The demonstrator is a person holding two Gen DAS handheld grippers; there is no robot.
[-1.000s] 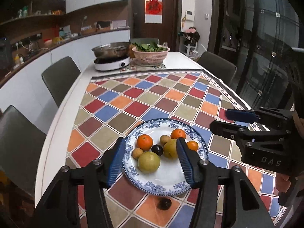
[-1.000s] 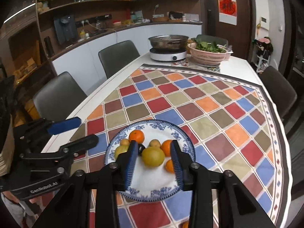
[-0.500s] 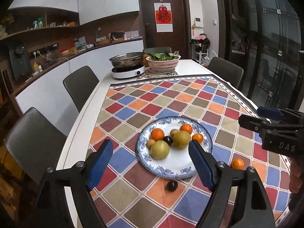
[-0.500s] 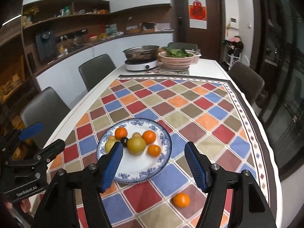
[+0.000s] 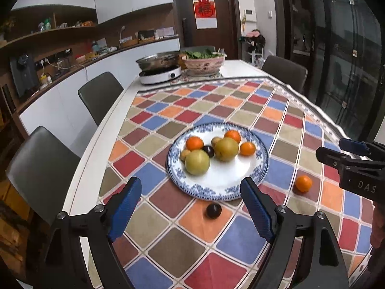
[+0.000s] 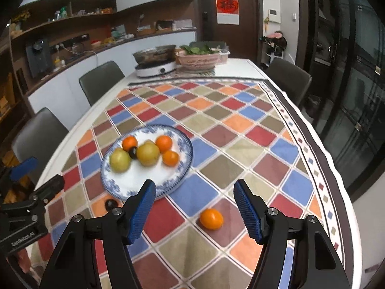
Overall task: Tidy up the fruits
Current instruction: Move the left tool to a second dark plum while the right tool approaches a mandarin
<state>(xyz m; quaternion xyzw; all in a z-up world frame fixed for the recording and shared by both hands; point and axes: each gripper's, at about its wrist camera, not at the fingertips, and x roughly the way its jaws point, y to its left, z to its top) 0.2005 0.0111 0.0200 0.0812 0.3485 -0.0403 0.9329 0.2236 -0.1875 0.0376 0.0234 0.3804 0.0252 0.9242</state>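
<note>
- Blue-rimmed plate [image 5: 217, 187] holds, I think, eight fruits.
- Loose orange [image 6: 211, 218] and dark plum [image 5: 213, 210] lie on the cloth.
- My left gripper [image 5: 190, 207] and right gripper [image 6: 193, 208]: both gaping, empty.

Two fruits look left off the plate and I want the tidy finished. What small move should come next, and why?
Probably ease the right gripper down around the orange. It lies on the cloth, off the plate, just ahead of the open jaws. The left gripper, also open, could likewise take the dark plum by the plate's near rim.
</note>
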